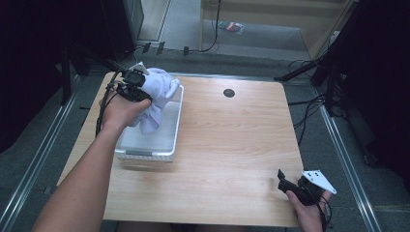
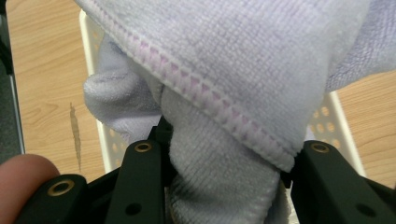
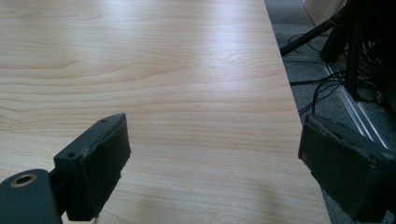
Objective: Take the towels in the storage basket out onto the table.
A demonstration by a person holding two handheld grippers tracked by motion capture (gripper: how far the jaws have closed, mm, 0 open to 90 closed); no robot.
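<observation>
Nearest, the right gripper (image 1: 286,186) idles spread wide at the table's (image 1: 232,145) near right edge. Far left, the left gripper (image 2: 224,163) pinches a bunched white cloth (image 1: 157,94) above the basket (image 1: 145,154). Soft, light and limp, it likely holds best by a thick fold.

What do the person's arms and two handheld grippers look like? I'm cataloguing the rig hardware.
Both forearms are bare, no sleeves. The left gripper is black, with black cables trailing down and brass-coloured rivets on its jaws. The right gripper is black too, with padded jaws and a grey three-cornered plate on top.
</observation>
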